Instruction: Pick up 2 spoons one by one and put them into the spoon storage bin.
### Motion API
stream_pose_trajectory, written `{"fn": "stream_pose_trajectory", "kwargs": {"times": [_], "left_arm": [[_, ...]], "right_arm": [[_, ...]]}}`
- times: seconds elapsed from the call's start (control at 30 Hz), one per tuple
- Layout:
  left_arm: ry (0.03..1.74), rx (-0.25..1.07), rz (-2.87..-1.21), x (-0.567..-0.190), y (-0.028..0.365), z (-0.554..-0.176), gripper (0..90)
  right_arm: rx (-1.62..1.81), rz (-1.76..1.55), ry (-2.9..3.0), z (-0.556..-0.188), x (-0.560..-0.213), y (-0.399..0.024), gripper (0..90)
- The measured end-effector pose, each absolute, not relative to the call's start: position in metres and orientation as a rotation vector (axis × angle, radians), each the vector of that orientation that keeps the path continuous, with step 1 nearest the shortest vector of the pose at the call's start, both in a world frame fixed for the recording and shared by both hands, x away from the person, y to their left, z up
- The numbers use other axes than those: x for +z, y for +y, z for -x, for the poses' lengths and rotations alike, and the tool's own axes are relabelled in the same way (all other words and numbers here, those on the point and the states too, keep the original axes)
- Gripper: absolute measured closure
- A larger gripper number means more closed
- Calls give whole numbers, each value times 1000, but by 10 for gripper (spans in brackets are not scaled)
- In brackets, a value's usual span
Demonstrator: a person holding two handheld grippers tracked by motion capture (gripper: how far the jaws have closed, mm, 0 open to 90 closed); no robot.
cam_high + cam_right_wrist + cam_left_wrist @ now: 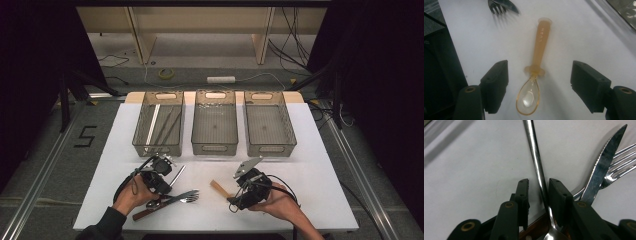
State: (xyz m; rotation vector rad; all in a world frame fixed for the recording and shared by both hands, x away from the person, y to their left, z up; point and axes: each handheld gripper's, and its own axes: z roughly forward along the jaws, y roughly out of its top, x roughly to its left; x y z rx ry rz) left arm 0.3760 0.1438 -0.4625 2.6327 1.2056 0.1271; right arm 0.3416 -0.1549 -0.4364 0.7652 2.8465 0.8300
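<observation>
On the white table (310,170), my left gripper (166,181) straddles the thin handle of a metal spoon (178,174). In the left gripper view the spoon handle (534,150) runs up between the jaws of my left gripper (539,182), resting against the right pad with a gap to the left pad. A serrated knife (602,167) and a fork (624,157) lie crossed just right of it. My right gripper (541,66) stands wide open over an amber plastic spoon (539,47), bowl towards me, not touching it. From above, the right gripper (234,196) sits by that spoon (217,187).
Three clear bins stand in a row at the back: the left bin (158,149) holds a few long thin utensils, while the middle bin (214,148) and right bin (271,148) look empty. The knife's brown handle (142,214) lies near the front edge.
</observation>
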Motion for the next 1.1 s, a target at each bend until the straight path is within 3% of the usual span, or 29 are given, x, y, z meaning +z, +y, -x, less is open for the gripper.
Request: {"fn": "stream_pose_trajectory", "kwargs": {"times": [0.4,1.1], "left_arm": [[1195,110,-2636,-463,141,-374,828],[1157,116,-2597,-456,147,-375,848]], "right_arm": [[830,-762,2844,-341,-436,-155,322],[836,-753,2845,-341,-435,-155,324]]}}
